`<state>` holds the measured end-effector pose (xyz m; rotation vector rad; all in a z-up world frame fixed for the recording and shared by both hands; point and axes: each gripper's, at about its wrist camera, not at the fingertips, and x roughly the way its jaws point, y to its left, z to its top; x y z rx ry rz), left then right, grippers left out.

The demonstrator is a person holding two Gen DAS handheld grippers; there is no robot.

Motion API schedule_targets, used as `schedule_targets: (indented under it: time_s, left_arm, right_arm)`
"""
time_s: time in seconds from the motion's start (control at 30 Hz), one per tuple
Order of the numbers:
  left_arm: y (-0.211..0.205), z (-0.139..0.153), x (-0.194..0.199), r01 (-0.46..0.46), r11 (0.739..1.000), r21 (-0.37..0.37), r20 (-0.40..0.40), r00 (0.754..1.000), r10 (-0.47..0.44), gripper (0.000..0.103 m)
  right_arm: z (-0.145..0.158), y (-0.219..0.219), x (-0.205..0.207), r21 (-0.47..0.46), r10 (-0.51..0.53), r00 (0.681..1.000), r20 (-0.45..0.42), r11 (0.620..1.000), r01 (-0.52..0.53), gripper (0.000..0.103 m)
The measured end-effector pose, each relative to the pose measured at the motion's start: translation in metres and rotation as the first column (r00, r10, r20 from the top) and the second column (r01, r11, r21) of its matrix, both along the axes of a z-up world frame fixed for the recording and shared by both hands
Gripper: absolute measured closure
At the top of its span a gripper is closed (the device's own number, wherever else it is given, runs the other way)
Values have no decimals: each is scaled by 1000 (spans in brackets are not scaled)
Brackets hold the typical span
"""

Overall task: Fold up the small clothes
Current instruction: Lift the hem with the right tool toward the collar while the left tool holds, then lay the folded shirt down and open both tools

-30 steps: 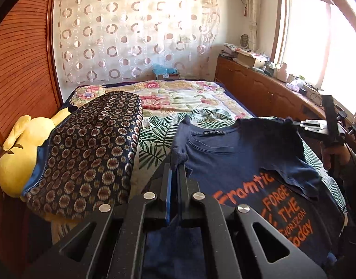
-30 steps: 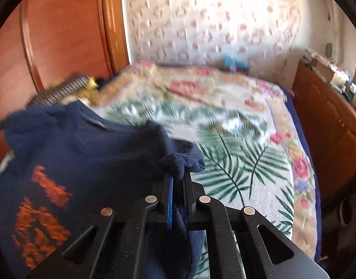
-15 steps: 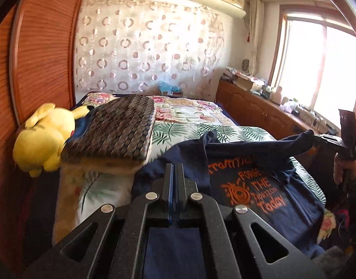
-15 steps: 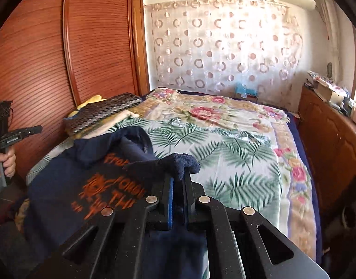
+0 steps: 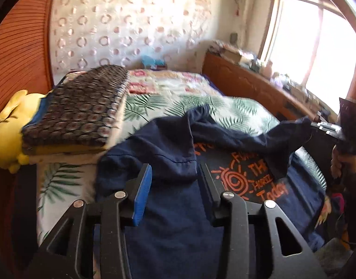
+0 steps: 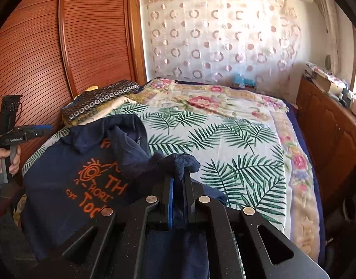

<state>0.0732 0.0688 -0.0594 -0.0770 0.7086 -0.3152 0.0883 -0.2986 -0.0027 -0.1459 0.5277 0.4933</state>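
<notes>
A navy T-shirt (image 5: pixel 168 148) with orange print lies rumpled on the near part of the bed, print side up. My left gripper (image 5: pixel 174 169) hovers just over its left shoulder. Its jaws are opening, and cloth lies between them without either pad pressing on it. My right gripper (image 6: pixel 179 176) is shut on a bunched fold of the T-shirt (image 6: pixel 61 162) and holds it a little above the bed. From the left wrist view, the right gripper (image 5: pixel 317 125) is at the far right with the cloth stretched up to it.
The bedspread (image 6: pixel 224 139) has palm leaves and flowers. A folded patterned blanket (image 5: pixel 85 111) and a yellow plush toy (image 5: pixel 8 127) sit at the bed's left side by the wooden wardrobe (image 6: pixel 38 46). A cluttered wooden cabinet (image 6: pixel 329 127) runs along the right.
My left gripper has opened and let go of the shirt, which has dropped onto the bed. The right gripper carried its fold across the shirt, then slowed, still gripping.
</notes>
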Motion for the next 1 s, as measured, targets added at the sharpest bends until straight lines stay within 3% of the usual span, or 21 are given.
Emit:
schedule_targets:
  time_s: [0.17,0.37,0.43,0.5,0.53,0.73,0.87,1.0]
  left_arm:
    - [-36,-17,30,64,997,50,-59,996,-61,61]
    - [-67,-46,58,104,975,197,-129,989,-79,61]
    - [-71,-48,59,108,966,235,-110,990,-84,61]
    - [-72,-44,58,102,961,256,-91,992,-81,75]
    - [-71,-40,57,101,961,256,-83,993,-82,99]
    - [-45,-2,29,57,980,193,14,998,-60,100]
    - [-14,41,-13,18,996,93,127,991,-30,100]
    - [3,59,-49,3,998,64,186,982,-15,100]
  right_arm:
    - [-2,0,6,5,-11,1000,-20,1000,11,97]
    - [-2,7,9,14,-10,1000,-23,1000,11,97]
    - [-2,7,9,18,-9,1000,-21,1000,10,97]
    - [-5,7,11,18,-7,1000,-19,1000,7,97]
    - [-6,7,12,15,-8,1000,-17,1000,8,97]
    - [-3,7,8,-5,-3,1000,9,1000,3,97]
    - [9,2,-5,12,-1,998,56,1000,0,97]
    - [18,-9,-26,46,-3,996,93,999,-1,97]
